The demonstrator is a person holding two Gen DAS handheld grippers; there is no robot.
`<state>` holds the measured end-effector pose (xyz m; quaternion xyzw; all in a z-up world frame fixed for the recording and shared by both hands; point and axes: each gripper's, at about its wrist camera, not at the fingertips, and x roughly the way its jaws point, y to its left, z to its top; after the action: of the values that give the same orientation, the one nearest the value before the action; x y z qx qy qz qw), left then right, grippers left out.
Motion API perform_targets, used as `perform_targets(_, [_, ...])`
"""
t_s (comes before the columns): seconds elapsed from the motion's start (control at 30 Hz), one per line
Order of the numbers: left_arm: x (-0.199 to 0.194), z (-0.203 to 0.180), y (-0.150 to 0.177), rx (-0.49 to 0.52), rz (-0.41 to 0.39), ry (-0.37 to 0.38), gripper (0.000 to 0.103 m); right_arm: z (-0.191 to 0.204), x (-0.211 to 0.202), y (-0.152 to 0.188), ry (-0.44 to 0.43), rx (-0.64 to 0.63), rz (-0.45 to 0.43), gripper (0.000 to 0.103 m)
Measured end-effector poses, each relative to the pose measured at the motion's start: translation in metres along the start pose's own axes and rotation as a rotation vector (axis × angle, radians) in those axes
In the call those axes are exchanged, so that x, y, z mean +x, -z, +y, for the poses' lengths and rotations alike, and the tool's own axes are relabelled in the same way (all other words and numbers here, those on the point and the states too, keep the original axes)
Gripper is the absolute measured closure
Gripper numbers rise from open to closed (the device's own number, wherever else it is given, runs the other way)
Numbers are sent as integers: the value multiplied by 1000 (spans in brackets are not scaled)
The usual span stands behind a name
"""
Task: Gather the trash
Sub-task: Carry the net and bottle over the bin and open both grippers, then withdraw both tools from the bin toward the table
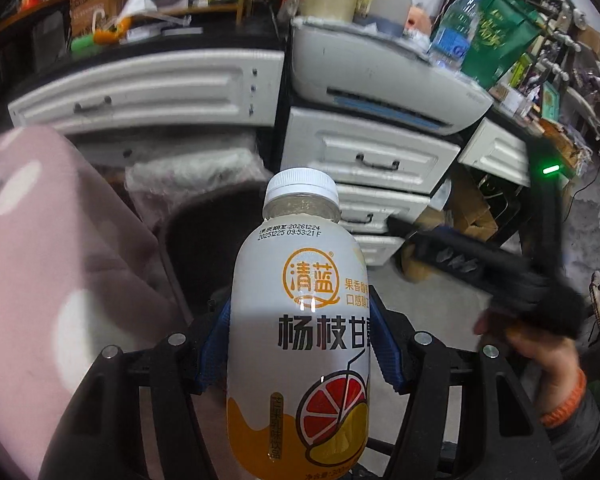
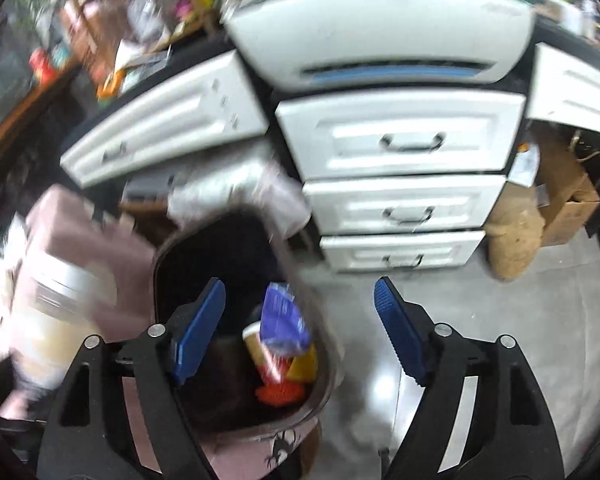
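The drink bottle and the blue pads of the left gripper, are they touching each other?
Touching. In the left wrist view the drink bottle stands between the blue pads of the left gripper, and both pads press on its sides with no gap.

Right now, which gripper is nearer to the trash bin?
Right. The right gripper hangs open directly above the trash bin; the left gripper, holding the bottle, is short of it.

A white chest of drawers (image 2: 400, 184) with dark handles stands on a grey concrete floor (image 2: 500, 320). A white printer (image 1: 380, 92) sits on top of it. To the left runs a dark-topped table (image 1: 148, 48) with a white drawer, cluttered with boxes. A cardboard box (image 2: 568, 208) rests beside the chest.
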<state>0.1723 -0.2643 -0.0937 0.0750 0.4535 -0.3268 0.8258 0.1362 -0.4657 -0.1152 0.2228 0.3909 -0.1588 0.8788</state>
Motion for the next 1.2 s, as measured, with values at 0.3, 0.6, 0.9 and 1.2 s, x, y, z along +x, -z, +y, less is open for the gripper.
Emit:
perform_targets(0.3, [80,5,-7,-83,202,-51,42,-5,-15,-1,-1,7,-54,26])
perform_targets(0.6, [122,17,4,-105,311,-100,42,-5,-15,1,2,15,-55,26])
perform_targets(0.9, [132,20,0,-125,341,-90,19,-1,-17,2,14,-4,-69,25])
perform_targets(1.2, [97,6,-14,-92,275,-30,16,-7,-30,-1,32,20,-145,19])
